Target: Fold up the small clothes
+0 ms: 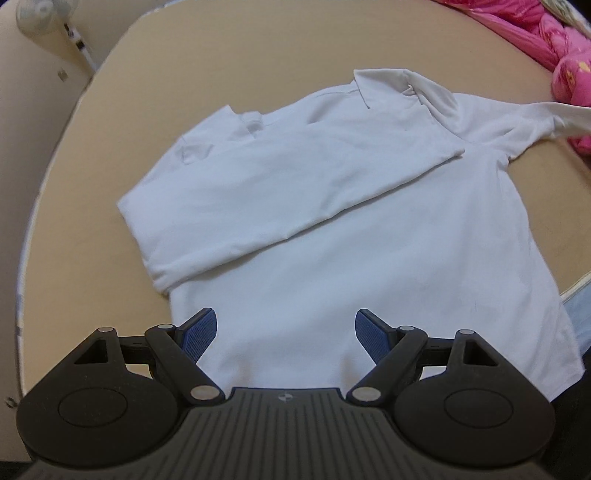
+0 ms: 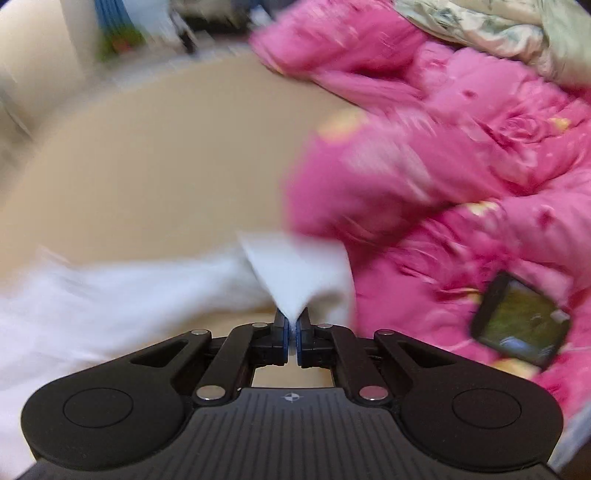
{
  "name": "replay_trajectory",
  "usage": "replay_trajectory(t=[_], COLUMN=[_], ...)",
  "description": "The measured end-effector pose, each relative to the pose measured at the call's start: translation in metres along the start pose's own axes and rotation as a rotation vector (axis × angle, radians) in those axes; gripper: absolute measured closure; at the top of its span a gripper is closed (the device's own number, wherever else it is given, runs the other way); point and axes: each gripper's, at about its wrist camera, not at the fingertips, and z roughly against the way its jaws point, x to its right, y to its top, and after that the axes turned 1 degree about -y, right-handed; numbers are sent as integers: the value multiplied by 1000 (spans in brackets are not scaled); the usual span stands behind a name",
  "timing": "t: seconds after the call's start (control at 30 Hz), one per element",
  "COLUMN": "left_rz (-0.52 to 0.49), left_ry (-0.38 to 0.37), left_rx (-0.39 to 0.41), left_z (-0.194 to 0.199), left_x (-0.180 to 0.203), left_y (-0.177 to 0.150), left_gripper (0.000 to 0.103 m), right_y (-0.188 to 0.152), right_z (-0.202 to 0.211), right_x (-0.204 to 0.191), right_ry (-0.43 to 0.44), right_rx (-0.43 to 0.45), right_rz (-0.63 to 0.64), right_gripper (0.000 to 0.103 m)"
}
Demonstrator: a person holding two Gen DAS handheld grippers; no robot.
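Observation:
A white polo shirt [image 1: 332, 206] lies on the tan table [image 1: 221, 55], its left side folded over the body, collar at the far end. My left gripper [image 1: 286, 332] is open and empty above the shirt's hem, its blue pads [image 1: 199, 332] spread wide. The right sleeve [image 1: 561, 114] stretches off toward the right edge. In the right wrist view, my right gripper [image 2: 293, 328] is shut on that white sleeve [image 2: 291, 273], held above the table; the shirt [image 2: 110, 295] trails to the left, blurred.
A pink quilt [image 2: 443, 166] is bunched along the table's right side, also in the left wrist view [image 1: 546, 44]. A phone [image 2: 521, 321] lies on the quilt. A white fan [image 1: 37, 14] stands beyond the table's far left edge.

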Motion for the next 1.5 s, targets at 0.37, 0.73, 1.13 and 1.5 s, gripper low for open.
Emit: replay_trajectory(t=[0.37, 0.73, 1.13, 1.5], left_rz=[93, 325, 459, 467], left_ry=[-20, -58, -54, -93], left_rx=[18, -2, 47, 167], left_z=[20, -2, -8, -28], left_x=[-41, -129, -201, -193], left_y=[-34, -48, -72, 1], left_gripper=[17, 17, 17, 16], right_y=[86, 77, -29, -22], right_z=[76, 22, -29, -74], right_x=[17, -178, -539, -316], right_ry=[-200, 67, 511, 97], right_rx=[87, -60, -318, -149], right_rz=[-148, -37, 323, 205], right_gripper=[100, 100, 81, 65])
